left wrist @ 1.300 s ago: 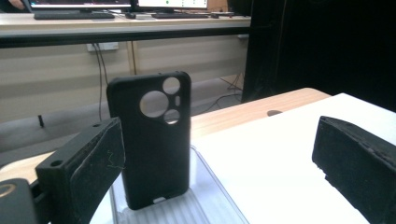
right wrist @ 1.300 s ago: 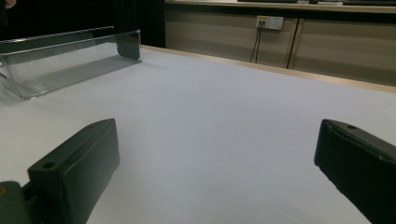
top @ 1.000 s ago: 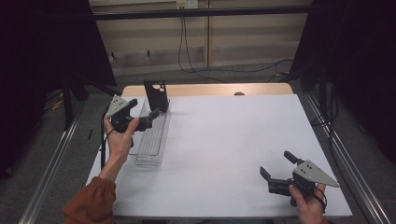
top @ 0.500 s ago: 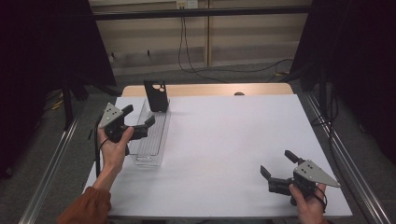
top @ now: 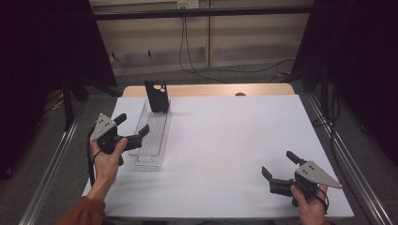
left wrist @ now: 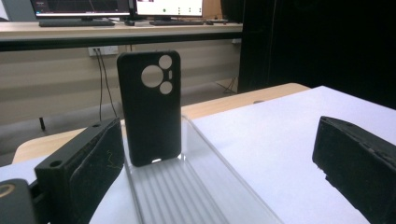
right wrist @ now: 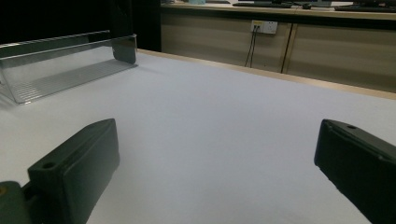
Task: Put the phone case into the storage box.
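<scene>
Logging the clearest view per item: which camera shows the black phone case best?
The left gripper view: the phone case stands upright at the far end of the clear tray, camera cutouts plainly visible. The high view shows it small and distant. The right gripper view catches just its lower part behind the tray wall.

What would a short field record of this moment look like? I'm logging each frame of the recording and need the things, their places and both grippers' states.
phone case: black phone case, upright at the far end of the rack, camera cutouts at top
rack: clear ribbed rack, on the table's left part
left gripper: left gripper, jaws open, at the rack's near left, holding nothing
right gripper: right gripper, jaws open, near the table's front right corner, holding nothing
table: white table
</scene>
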The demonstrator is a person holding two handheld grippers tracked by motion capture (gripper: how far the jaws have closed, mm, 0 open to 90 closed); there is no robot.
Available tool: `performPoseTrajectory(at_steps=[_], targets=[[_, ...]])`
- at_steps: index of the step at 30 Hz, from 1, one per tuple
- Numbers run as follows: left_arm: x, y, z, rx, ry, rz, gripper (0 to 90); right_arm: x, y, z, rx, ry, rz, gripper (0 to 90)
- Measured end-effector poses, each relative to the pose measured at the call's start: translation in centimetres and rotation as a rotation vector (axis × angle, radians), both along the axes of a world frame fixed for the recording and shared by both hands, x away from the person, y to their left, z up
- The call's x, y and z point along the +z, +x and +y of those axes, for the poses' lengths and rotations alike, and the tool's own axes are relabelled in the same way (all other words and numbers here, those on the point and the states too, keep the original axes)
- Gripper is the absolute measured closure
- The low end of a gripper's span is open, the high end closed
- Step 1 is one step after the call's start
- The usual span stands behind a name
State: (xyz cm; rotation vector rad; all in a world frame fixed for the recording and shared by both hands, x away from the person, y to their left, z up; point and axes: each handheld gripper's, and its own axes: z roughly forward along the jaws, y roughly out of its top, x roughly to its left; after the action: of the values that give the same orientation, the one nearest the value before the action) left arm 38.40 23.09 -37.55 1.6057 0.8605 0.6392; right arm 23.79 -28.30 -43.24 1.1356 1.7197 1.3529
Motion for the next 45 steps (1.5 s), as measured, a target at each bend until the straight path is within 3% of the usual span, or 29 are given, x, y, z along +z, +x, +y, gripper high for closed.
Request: performPoseTrajectory(at_steps=[15, 17, 19, 22, 27, 29, 31, 37, 39, 45], targets=[[-2.3, -2.8, 1.5, 0.021, -0.002, 0.017, 2.3, 0.0, 0.0, -0.1, -0.005, 0.001, -0.001, 0.0], [-2.4, -3.3, 1.6, 0.041, -0.007, 0.002, 2.4, 0.0, 0.0, -0.1, -0.005, 0.001, 0.0, 0.0], [-2.7, -3.6, 1.7, 0.04, -0.035, 0.022, 2.3, 0.0, 0.0, -0.1, -0.006, 0.001, -0.001, 0.0], [-2.9, -4.2, 1.8, 0.067, -0.027, 0.008, 2.4, 0.0, 0.0, -0.1, -0.007, 0.0, 0.001, 0.0], [-3.6, -5.0, 1.6, 0.046, -0.038, 0.054, 2.4, 0.0, 0.0, -0.1, -0.007, 0.0, 0.001, 0.0], [-3.9, -5.6, 1.6, 0.06, -0.023, 0.061, 2.4, 0.0, 0.0, -0.1, -0.008, 0.001, 0.003, 0.0], [-4.1, -6.0, 1.8, 0.072, -0.051, 0.075, 2.4, 0.0, 0.0, -0.2, -0.007, 0.001, 0.003, 0.0], [-4.8, -7.3, 2.7, 0.121, -0.024, 0.054, 2.9, 0.0, 0.0, -0.2, -0.009, -0.002, 0.005, 0.0], [-5.1, -7.6, 2.9, 0.112, -0.056, 0.076, 2.9, 0.0, 0.0, -0.2, -0.009, -0.002, 0.005, 0.0], [-5.5, -8.6, 3.5, 0.117, -0.051, 0.074, 2.8, 0.0, -0.1, -0.3, -0.015, -0.002, 0.005, 0.0]])
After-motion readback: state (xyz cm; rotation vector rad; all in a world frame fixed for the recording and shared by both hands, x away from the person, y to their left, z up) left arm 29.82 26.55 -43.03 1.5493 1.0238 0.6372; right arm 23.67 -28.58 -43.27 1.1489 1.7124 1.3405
